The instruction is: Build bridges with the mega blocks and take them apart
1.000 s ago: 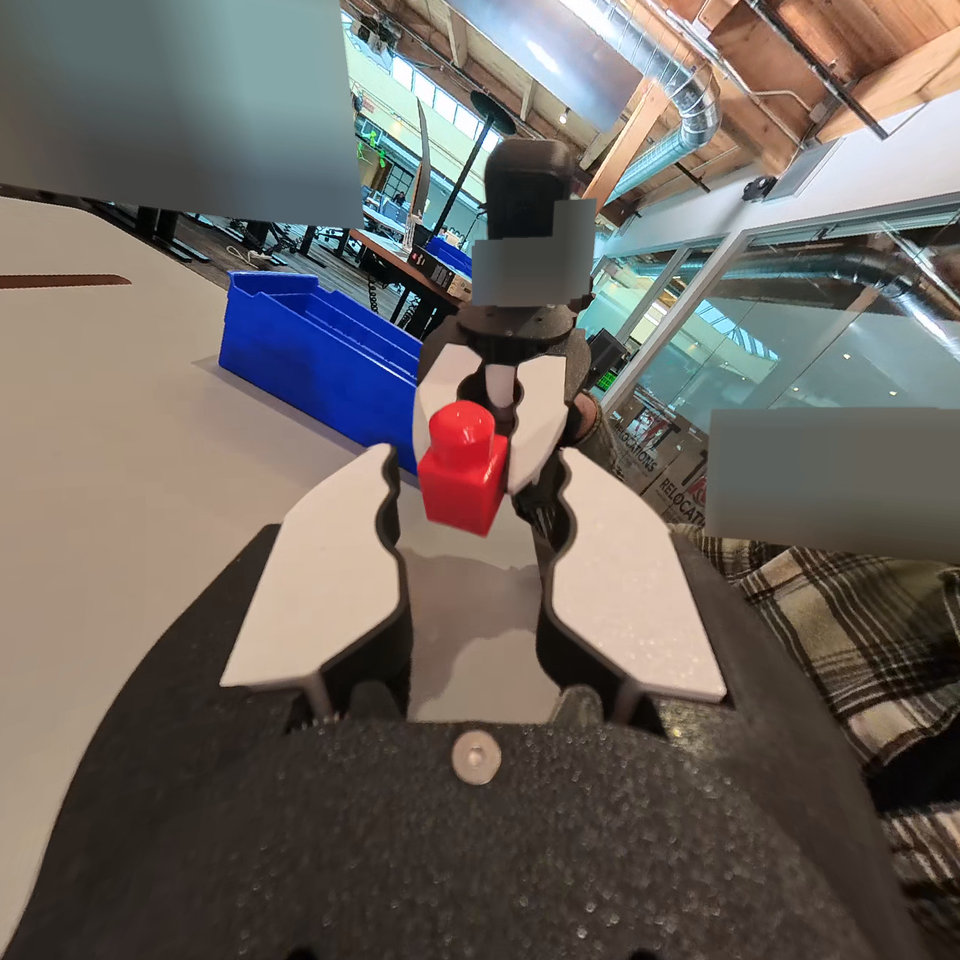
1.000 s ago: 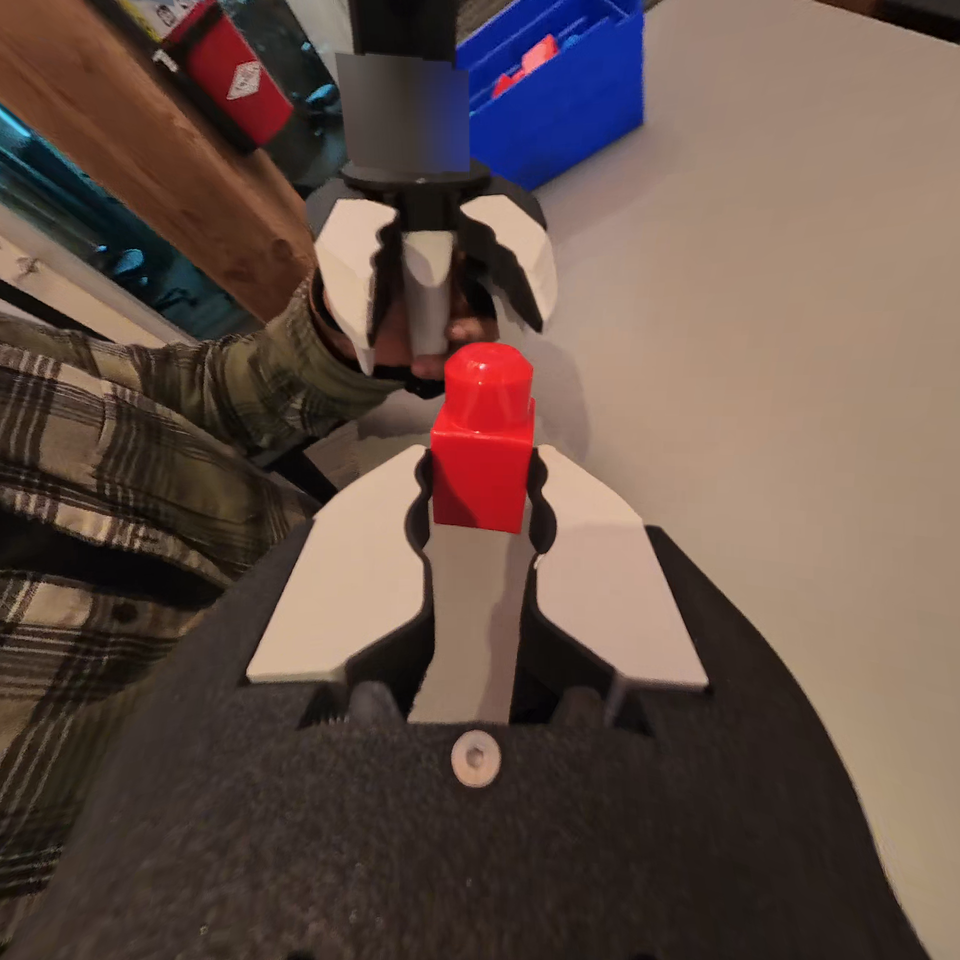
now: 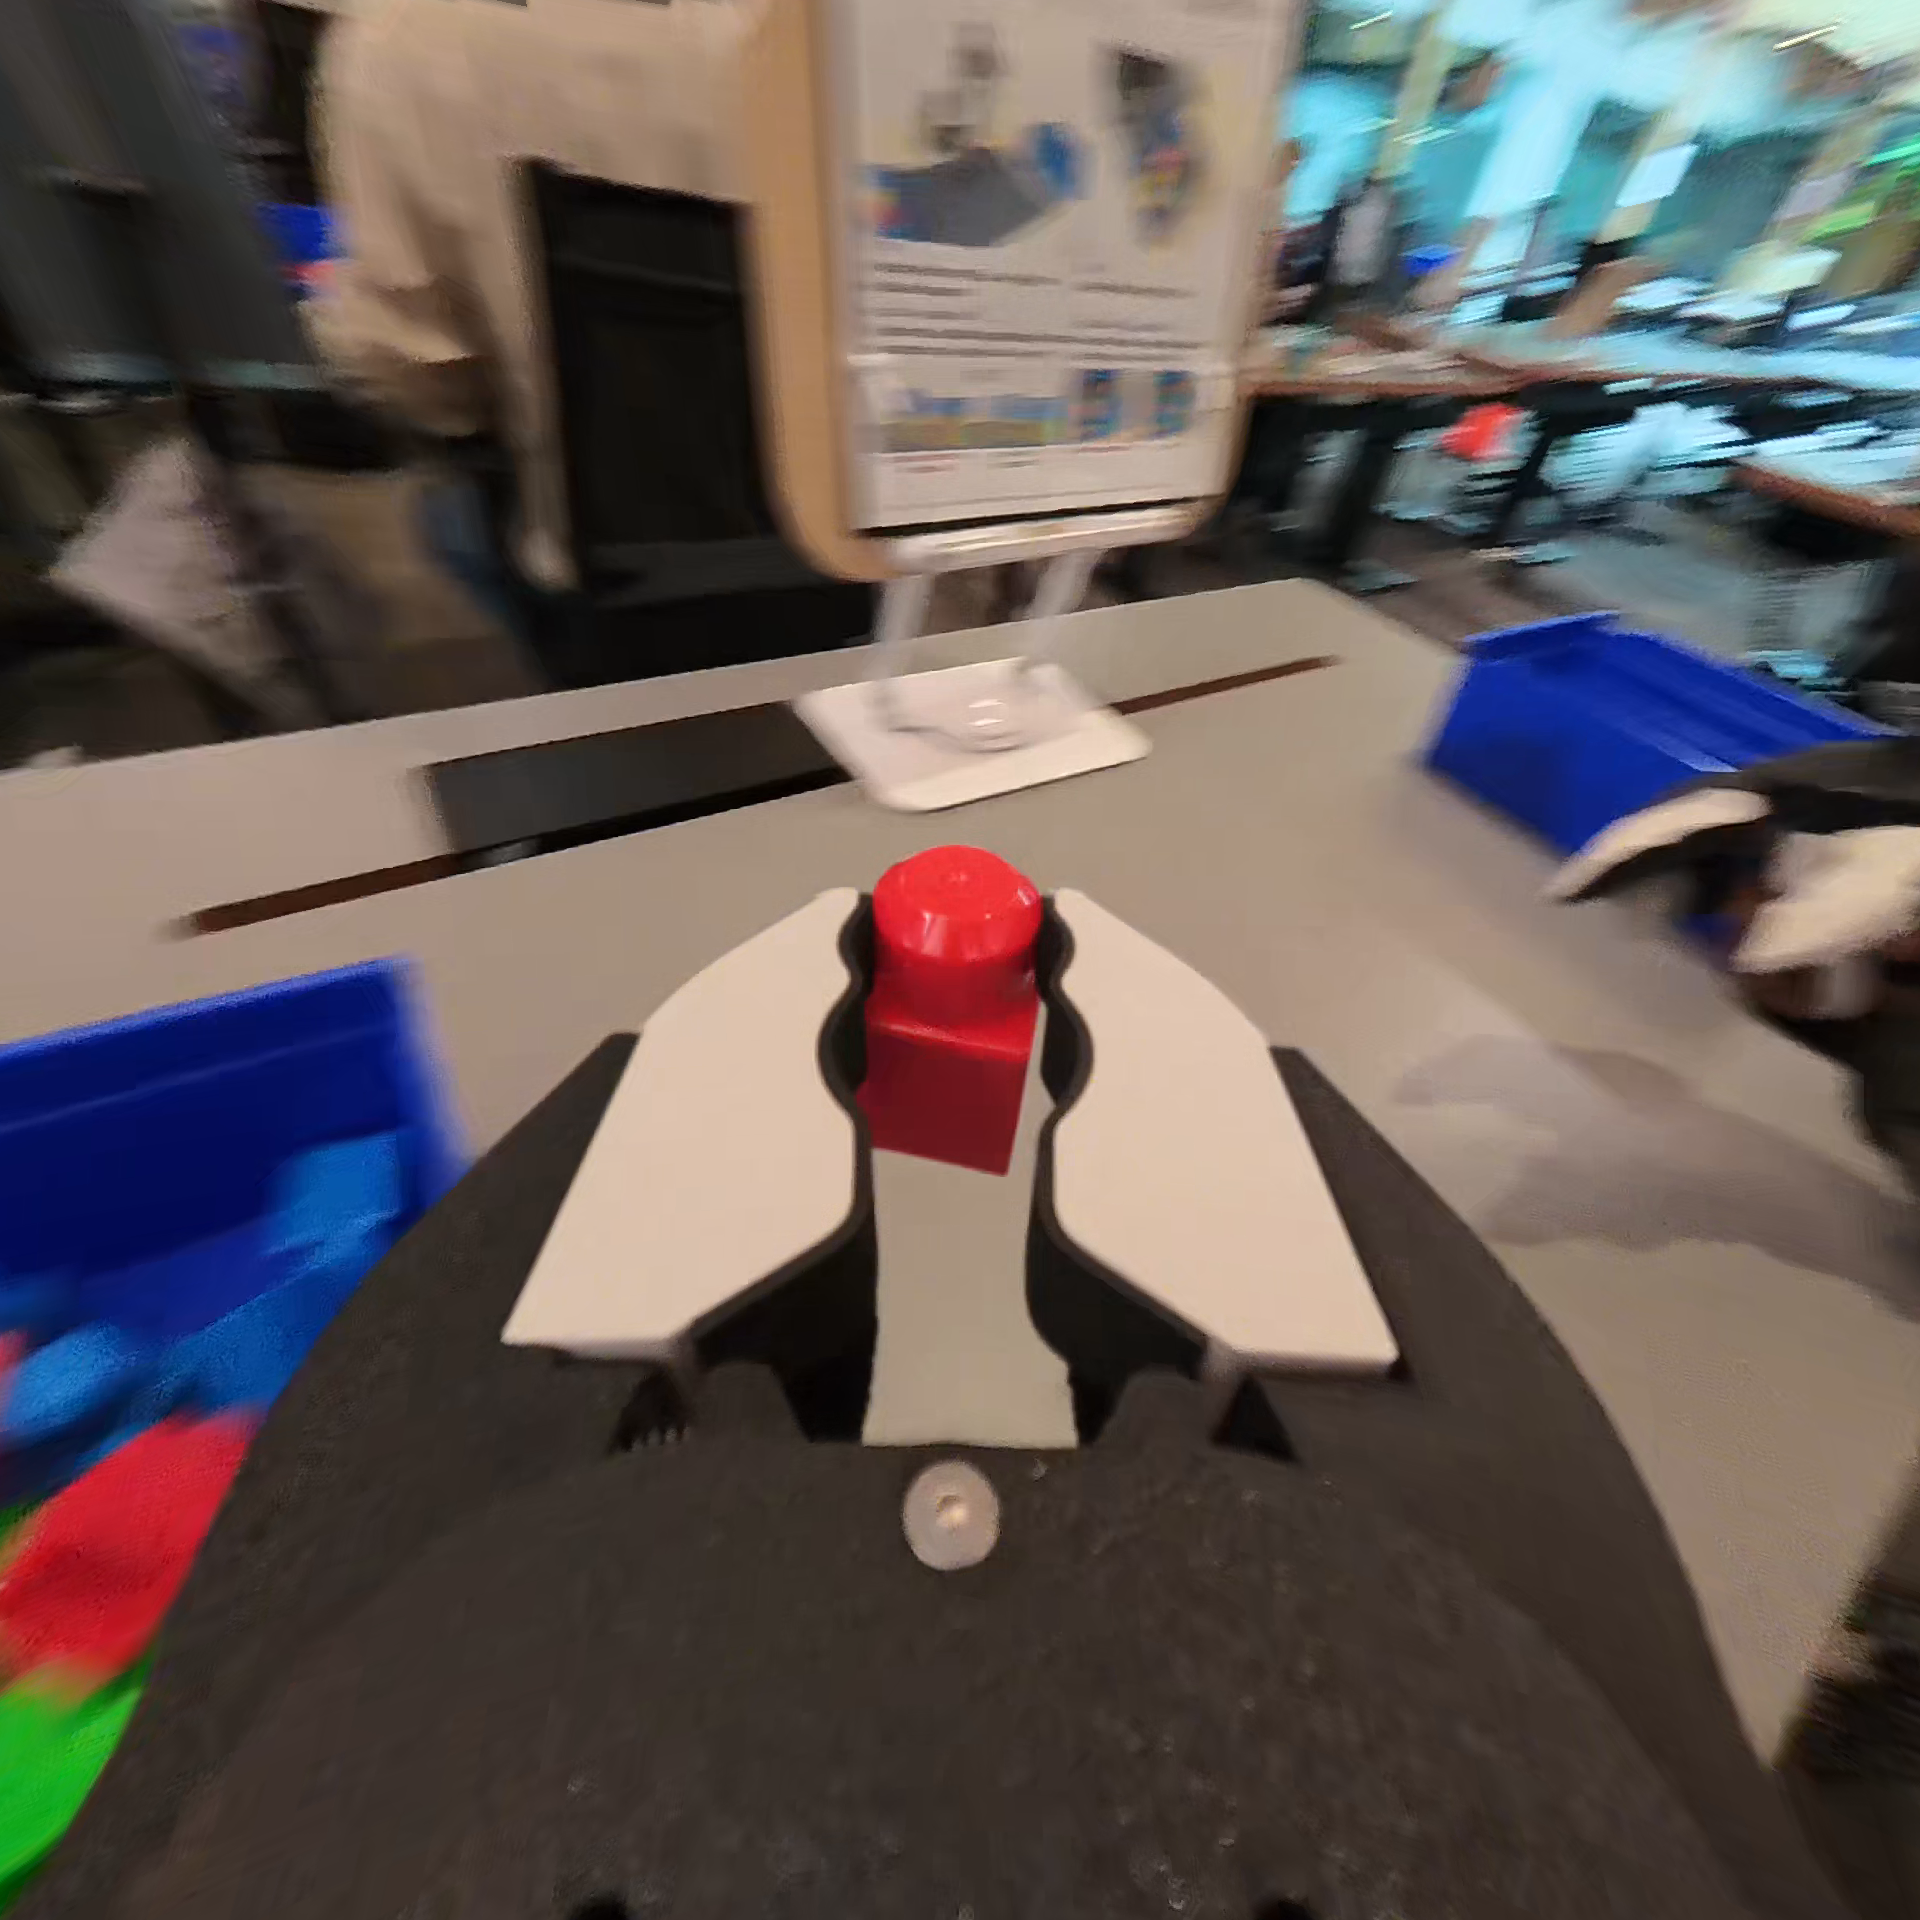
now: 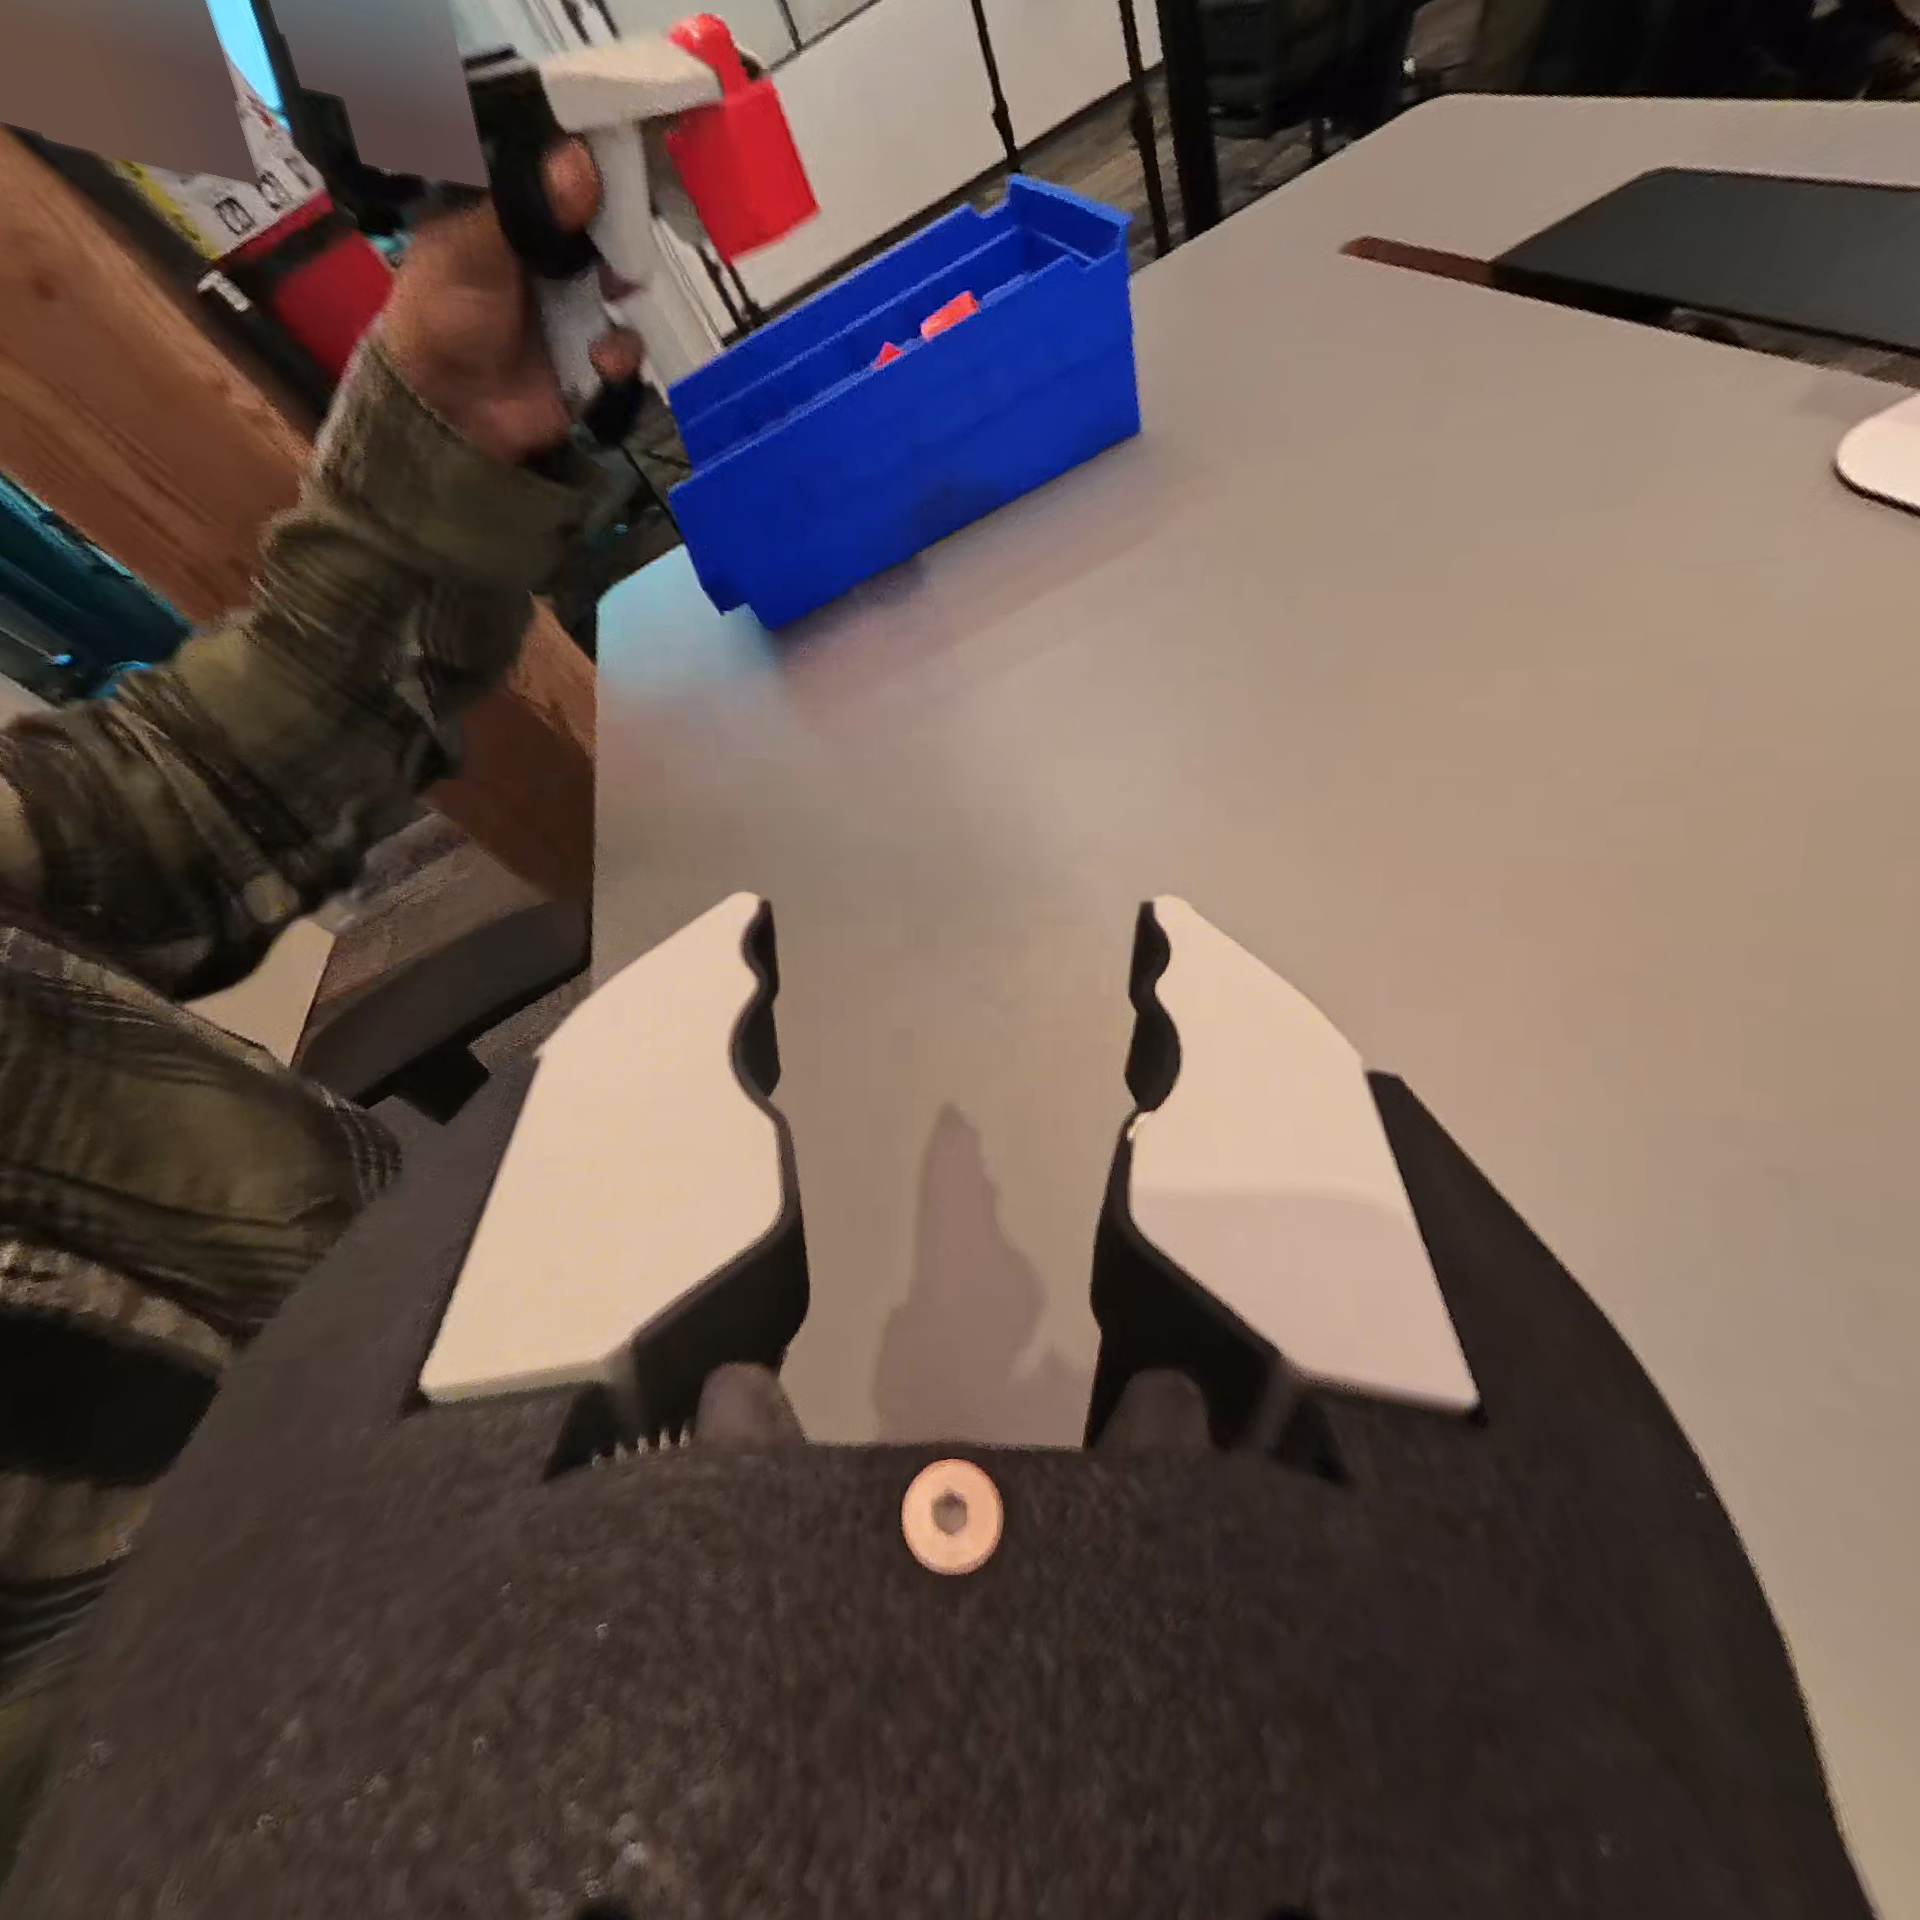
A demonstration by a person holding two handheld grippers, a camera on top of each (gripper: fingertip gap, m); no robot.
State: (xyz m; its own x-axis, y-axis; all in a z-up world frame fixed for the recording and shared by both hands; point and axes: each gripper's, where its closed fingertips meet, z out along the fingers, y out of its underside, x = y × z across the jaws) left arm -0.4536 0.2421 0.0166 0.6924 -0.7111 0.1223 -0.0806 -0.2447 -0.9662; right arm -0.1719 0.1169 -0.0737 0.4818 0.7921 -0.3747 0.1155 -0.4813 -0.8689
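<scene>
My left gripper (image 3: pixel 956 914) is shut on a red single-stud block (image 3: pixel 951 1049), stud pointing forward, held above the grey table (image 3: pixel 1299 935). In the right wrist view this gripper (image 4: pixel 675 114) shows at the upper left in a person's hand, raised high with the red block (image 4: pixel 738 166) in it. My right gripper (image 4: pixel 953 920) is open and empty over the table (image 4: pixel 1351 727). It shows blurred at the right edge of the left wrist view (image 3: pixel 1704 883).
A blue bin (image 3: pixel 208 1039) with blue, red and green blocks is at my lower left. A second blue bin (image 3: pixel 1579 727) stands at the right. The right wrist view shows a blue bin (image 4: pixel 914 468) holding red blocks. A poster stand's white base (image 3: pixel 977 738) is at the back.
The red block has passed from my right gripper to my left. The right gripper has opened and drawn back. The left gripper has closed on the block and swung away to the left.
</scene>
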